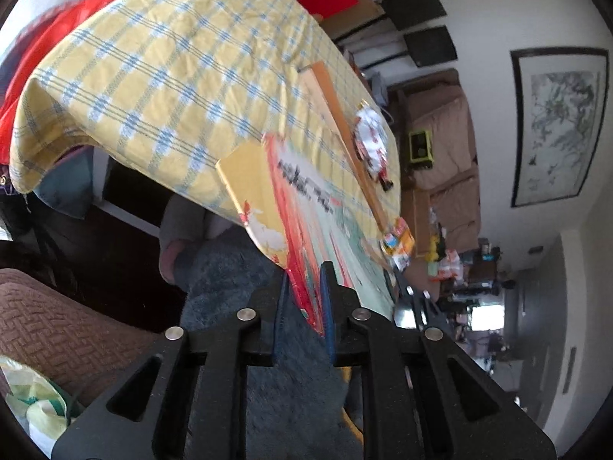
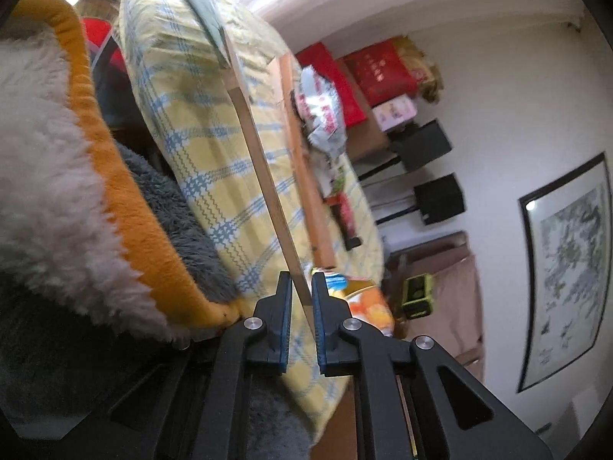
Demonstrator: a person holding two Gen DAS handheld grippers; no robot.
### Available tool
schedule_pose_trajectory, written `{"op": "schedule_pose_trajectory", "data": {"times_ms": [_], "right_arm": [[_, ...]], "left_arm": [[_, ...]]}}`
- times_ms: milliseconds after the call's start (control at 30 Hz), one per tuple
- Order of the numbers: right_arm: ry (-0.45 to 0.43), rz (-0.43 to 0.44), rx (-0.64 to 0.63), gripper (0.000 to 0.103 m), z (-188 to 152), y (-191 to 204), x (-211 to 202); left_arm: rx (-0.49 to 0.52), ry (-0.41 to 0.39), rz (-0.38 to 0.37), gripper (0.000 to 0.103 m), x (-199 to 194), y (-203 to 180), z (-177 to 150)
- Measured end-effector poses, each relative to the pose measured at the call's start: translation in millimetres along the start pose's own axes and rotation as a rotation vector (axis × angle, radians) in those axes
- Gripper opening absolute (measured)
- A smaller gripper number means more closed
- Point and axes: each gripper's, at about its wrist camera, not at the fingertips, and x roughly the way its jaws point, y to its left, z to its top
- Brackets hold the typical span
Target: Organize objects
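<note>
both grippers grip one thin red-and-teal picture book [image 1: 306, 207], left gripper [image 1: 304, 306] jaws closed on its near edge, right gripper [image 2: 300, 299] jaws on its pale side, mid-carry above the yellow-checked table [image 1: 153, 76]; next, lower it flat.

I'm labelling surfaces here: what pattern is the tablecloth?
The tablecloth is yellow with a blue-and-white plaid check, clearest in the left wrist view.
</note>
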Motion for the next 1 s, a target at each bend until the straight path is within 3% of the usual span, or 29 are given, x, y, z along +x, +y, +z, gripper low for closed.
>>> {"op": "schedule_pose_trajectory", "data": {"times_ms": [67,167,300,467,533,667,733,800,1000], "right_arm": [[-0.001,0.003,-0.019,0.009,-0.1,3.6,-1.3],[0.008,0.009,-0.019,0.009,1.0,3.1,0.0],[0.023,0.024,0.015,0.009,2.1,-2.7,-1.6],[0.029,0.032,0.030,0.010,-0.1,-6.1,-3.7],[0.026,0.038,0.042,0.010,0.2,-7.0,-4.6],[0.034,0.061,0.065,0.010,1.5,-7.1,-3.1],[0.043,0.074,0.072,0.010,1.8,-5.7,-2.4],[0.049,0.088,0.081,0.010,2.2,-3.5,-2.7],[0.063,0.093,0.120,0.011,3.2,-5.5,-4.0]], "left_arm": [[-0.009,-0.001,0.043,0.016,9.1,4.2,1.3],[-0.009,-0.005,0.081,0.032,22.7,2.9,0.2],[0.072,-0.060,0.213,0.035,34.3,-14.3,-5.2],[0.101,-0.067,0.258,0.035,40.0,-18.0,-4.2],[0.117,-0.062,0.279,0.042,42.2,-19.5,-4.4],[0.090,-0.059,0.249,0.057,46.0,-15.3,-5.1],[0.055,-0.062,0.195,0.076,47.6,-10.9,-4.8],[-0.010,-0.092,0.120,0.086,49.0,-3.8,-6.3],[-0.067,-0.140,0.102,0.090,59.0,0.5,-12.4]]}}
